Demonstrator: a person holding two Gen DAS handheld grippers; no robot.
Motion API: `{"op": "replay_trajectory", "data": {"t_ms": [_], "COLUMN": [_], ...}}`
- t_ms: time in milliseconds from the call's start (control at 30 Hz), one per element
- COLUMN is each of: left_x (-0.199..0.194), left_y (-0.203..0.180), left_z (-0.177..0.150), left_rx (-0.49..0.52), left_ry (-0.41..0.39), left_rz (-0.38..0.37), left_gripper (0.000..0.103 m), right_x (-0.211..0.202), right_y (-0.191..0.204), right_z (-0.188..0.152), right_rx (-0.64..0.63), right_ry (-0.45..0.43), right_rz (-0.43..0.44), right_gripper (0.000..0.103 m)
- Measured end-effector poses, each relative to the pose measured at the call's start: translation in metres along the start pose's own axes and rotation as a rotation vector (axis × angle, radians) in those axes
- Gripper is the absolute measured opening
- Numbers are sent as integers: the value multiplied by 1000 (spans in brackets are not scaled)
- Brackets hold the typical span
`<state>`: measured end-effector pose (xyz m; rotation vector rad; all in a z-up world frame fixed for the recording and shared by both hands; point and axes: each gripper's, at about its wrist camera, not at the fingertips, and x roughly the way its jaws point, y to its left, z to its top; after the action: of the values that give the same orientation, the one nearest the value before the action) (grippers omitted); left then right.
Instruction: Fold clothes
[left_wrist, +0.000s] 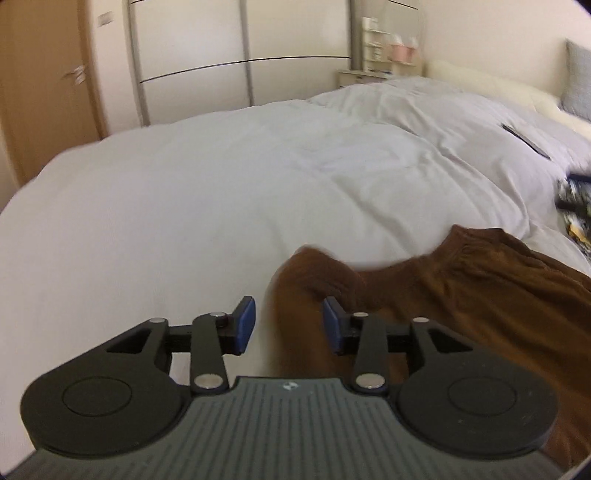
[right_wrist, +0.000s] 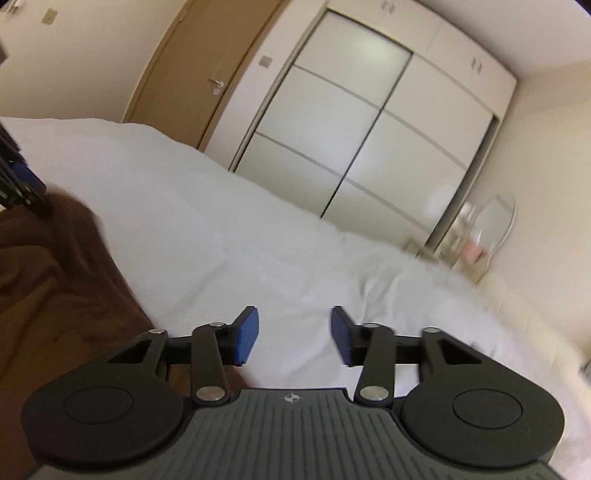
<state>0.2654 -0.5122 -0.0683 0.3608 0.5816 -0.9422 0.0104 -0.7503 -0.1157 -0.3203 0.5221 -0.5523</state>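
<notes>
A brown garment (left_wrist: 480, 295) lies crumpled on the white duvet (left_wrist: 184, 203), at the lower right of the left wrist view. My left gripper (left_wrist: 290, 326) is open, its blue pads apart, and a blurred fold of the garment lies between and beyond them. In the right wrist view the same garment (right_wrist: 55, 277) lies at the left. My right gripper (right_wrist: 293, 334) is open and empty over the bare duvet (right_wrist: 258, 258), to the right of the garment. The left gripper shows at that view's left edge (right_wrist: 18, 177).
The bed fills both views. A wardrobe with sliding doors (right_wrist: 351, 129) and a wooden door (right_wrist: 192, 74) stand beyond it. A dark flat object (left_wrist: 526, 142) and some mixed items (left_wrist: 576, 199) lie on the duvet at the right. Pillows (left_wrist: 491, 85) lie at the head.
</notes>
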Motion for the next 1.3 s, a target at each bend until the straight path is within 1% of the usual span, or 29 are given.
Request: {"op": "replay_trajectory", "data": {"t_ms": [67, 133, 200, 233, 300, 367, 433, 500, 567, 667, 733, 800, 900, 967, 1033, 1133, 1167, 1200, 1233, 1300], "left_x": [-22, -51, -79, -93, -118, -140, -159, -169, -180, -197, -204, -208, -208, -206, -204, -199, -195, -191, -187, -179], "left_y": [19, 32, 33, 31, 25, 18, 10, 1, -10, -25, -34, -44, -62, -74, -85, -96, -99, -102, -105, -111], "left_z": [-22, -44, -64, -74, -96, -117, -134, -146, -155, -173, -181, -187, -195, -202, -208, -212, -212, -212, -212, -212], "left_rx": [-35, -62, -82, -91, -107, -96, -90, -111, -101, -52, -33, 13, 152, 268, 364, 452, 480, 507, 534, 594], "left_ry": [4, 18, 30, 38, 54, 71, 74, 67, 50, 28, 11, -13, -45, -60, -76, -108, -117, -123, -129, -142], "left_rz": [0, -6, -15, -23, -44, -54, -45, -52, -43, -3, 10, 27, 69, 90, 84, 65, 66, 70, 75, 90], "left_gripper": [42, 45, 48, 48, 48, 48, 48, 48, 48, 48, 48, 48, 48, 48, 48, 48, 48, 48, 48, 43], "right_x": [-5, -17, -46, -62, -95, -128, -164, -193, -213, -239, -255, -260, -259, -257, -253, -246, -245, -243, -240, -230], "right_y": [2, -1, 3, 6, 20, 35, 61, 85, 105, 142, 165, 184, 208, 223, 237, 260, 265, 269, 270, 265], "right_z": [-22, -34, -50, -55, -57, -59, -52, -52, -47, -37, -35, -35, -36, -36, -34, -31, -30, -29, -27, -23], "right_rx": [48, 115, 174, 203, 239, 273, 247, 219, 185, 85, 36, -11, -86, -136, -195, -299, -322, -341, -350, -338], "right_ry": [41, 63, 65, 60, 46, 31, 13, -9, -14, -29, -37, -43, -44, -31, -25, -31, -34, -37, -37, -30], "right_rz": [31, 61, 91, 119, 178, 237, 322, 369, 420, 483, 528, 547, 556, 552, 540, 504, 492, 482, 474, 467], "right_gripper": [52, 55, 59, 60, 62, 62, 62, 64, 64, 64, 64, 64, 64, 64, 64, 64, 61, 49, 43, 20]}}
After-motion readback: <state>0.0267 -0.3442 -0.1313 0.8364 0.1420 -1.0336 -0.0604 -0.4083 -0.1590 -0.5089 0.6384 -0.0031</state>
